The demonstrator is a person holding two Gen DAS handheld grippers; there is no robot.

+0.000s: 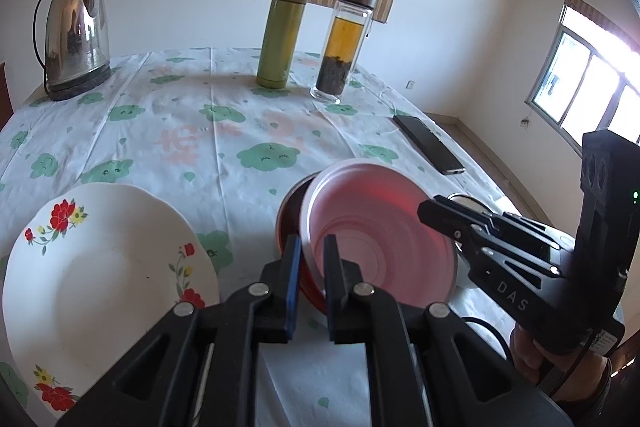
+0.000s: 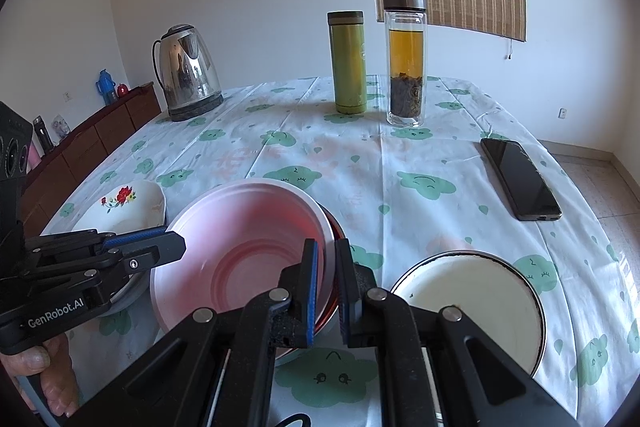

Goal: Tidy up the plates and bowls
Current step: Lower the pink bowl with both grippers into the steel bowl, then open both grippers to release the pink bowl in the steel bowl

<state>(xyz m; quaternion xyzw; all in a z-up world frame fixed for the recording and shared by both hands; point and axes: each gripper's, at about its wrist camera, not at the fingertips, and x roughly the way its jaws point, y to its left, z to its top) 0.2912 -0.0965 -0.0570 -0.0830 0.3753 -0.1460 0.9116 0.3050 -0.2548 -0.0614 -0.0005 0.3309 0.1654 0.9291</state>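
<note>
- The pink bowl, tilted inside a red bowl mid-table, is pinched at opposite rims by the left gripper and right gripper, both clamped nearly shut.
- Nesting seems in hand; lowering it level is called for next.
- The flowered plate and white dish flank closely; the phone lies apart.

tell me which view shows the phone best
The right wrist view: the phone lies whole and unobstructed on the tablecloth, its dark screen facing up. The left wrist view catches the phone smaller and foreshortened toward the table's right edge.
</note>
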